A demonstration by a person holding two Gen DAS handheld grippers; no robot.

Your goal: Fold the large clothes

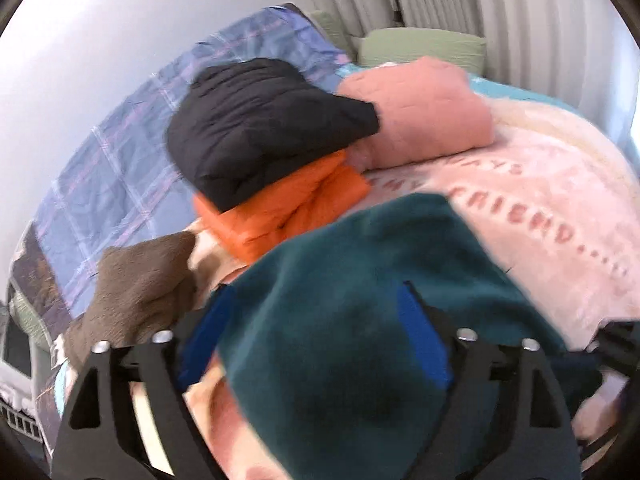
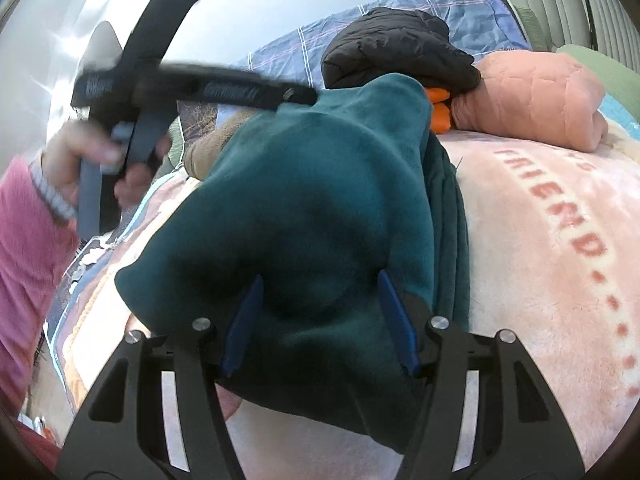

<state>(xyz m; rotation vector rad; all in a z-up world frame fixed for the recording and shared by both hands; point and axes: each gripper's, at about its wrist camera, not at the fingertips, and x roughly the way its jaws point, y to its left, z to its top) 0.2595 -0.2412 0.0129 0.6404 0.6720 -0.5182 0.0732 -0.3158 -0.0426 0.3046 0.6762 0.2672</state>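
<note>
A dark teal fleece garment [image 1: 360, 300] lies bunched on the pink blanket [image 1: 540, 220], lifted and partly folded over itself. My left gripper [image 1: 316, 344] has its blue fingers [image 1: 420, 344] wide apart with the teal fleece between and over them. My right gripper [image 2: 320, 320] likewise has blue fingers [image 2: 394, 320] spread, with the teal fleece [image 2: 312, 200] draped between them. The left gripper tool and the hand holding it [image 2: 132, 136] show at the left in the right wrist view.
A folded black puffer jacket [image 1: 260, 124] sits on a folded orange jacket [image 1: 288, 212]. A pink quilted bundle [image 1: 424, 112] lies beside them. A brown fleece [image 1: 136, 292] lies at the left. A blue plaid cover [image 1: 120, 152], green pillows [image 1: 420, 46] and curtains are behind.
</note>
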